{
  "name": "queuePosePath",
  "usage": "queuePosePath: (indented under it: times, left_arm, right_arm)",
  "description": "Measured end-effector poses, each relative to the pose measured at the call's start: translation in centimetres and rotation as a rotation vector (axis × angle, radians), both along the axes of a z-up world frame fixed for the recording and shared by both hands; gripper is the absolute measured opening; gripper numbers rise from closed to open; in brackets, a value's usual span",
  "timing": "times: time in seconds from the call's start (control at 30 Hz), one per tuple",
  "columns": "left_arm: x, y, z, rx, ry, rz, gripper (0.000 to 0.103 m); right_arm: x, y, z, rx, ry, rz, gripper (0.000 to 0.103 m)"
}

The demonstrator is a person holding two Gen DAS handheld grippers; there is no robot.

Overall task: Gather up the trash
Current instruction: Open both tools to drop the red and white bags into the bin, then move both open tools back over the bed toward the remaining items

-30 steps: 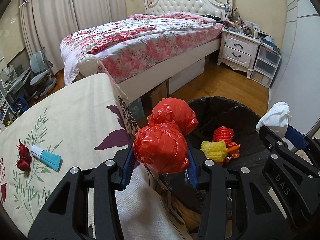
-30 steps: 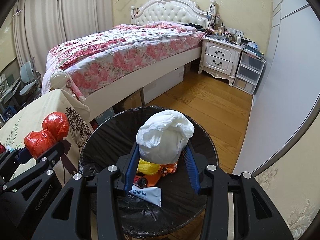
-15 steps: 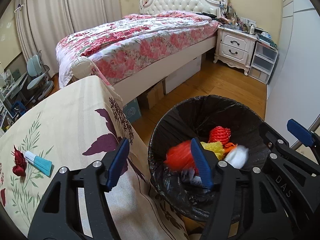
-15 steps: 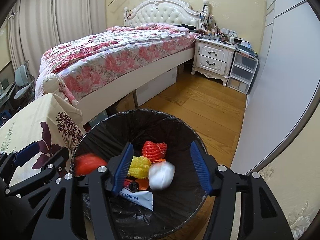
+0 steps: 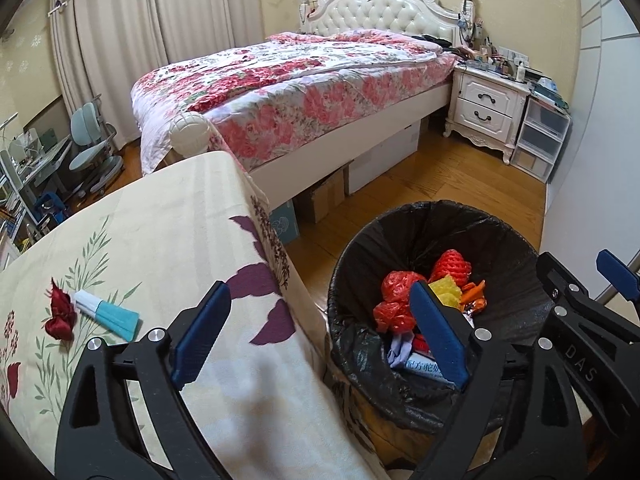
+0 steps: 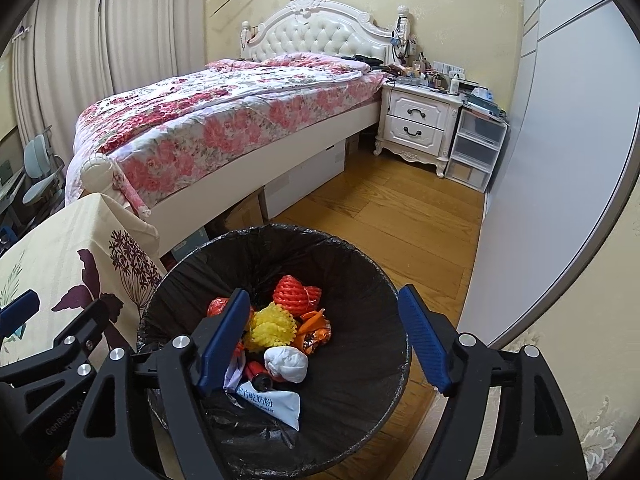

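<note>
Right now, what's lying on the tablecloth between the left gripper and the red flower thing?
In the left wrist view, a white and teal tube lies on the tablecloth, right beside the red flower. The left gripper, jaws opening, holds nothing.

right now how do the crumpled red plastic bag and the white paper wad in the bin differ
The crumpled red plastic bag is glossy, lumpy and larger, lying toward the table side of the black-lined bin. The white paper wad is matte, smoother and smaller, lying mid-heap. Both lie loose among the rubbish.
</note>
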State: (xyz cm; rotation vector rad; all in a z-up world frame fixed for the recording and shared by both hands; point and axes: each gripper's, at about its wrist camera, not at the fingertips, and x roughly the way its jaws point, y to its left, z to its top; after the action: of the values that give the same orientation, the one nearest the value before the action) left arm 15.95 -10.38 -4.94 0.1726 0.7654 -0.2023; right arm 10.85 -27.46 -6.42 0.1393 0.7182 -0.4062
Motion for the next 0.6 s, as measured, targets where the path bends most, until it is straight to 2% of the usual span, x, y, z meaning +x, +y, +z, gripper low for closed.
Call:
queuePosePath:
  times: [0.23,0.6]
  left_arm:
    - [-0.9,3.7,0.6,0.007,-0.001,0.062,0.089]
    - [-2.7,12.2,1.2,0.007,0.009,0.212,0.089]
  right_arm:
    - [-0.1,2.1,0.1,0.028,0.005,0.056,0.074]
    - [0.4,8.9,0.1,0.051,0.024,0.23,0.074]
